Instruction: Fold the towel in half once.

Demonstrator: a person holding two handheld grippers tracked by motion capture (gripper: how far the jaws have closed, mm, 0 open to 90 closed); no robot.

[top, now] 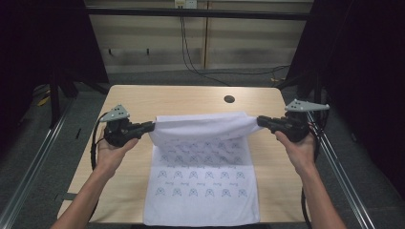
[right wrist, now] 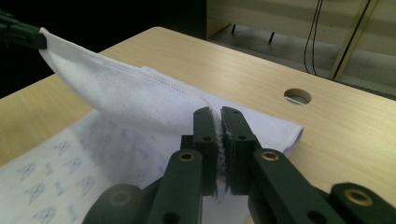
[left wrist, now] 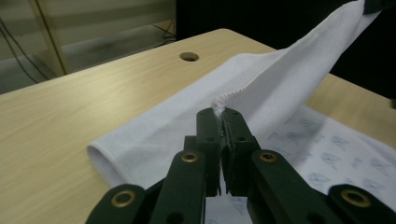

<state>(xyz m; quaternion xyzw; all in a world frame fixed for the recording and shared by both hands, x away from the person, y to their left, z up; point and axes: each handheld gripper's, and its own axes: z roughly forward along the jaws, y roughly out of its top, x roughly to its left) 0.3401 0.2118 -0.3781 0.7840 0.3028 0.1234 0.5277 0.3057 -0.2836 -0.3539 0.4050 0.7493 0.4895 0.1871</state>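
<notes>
A white towel [top: 203, 167] printed with small blue figures lies on the wooden table [top: 143, 98], its near edge at the table's front. Its far end is lifted and stretched between both grippers, folding back over the rest. My left gripper [top: 152, 126] pinches the far left corner, its jaws shut on the towel's hem [left wrist: 218, 103]. At the far right corner my right gripper [top: 260, 121] is shut on the towel [right wrist: 219, 140] too. In the left gripper view the towel [left wrist: 289, 79] rises to the right gripper at the top right. The right gripper view has the left gripper [right wrist: 21, 35] at its top left.
A round cable hole [top: 229, 99] sits in the table near its far edge. Metal rails run along both sides of the table. A black cable hangs down the back wall to the floor behind.
</notes>
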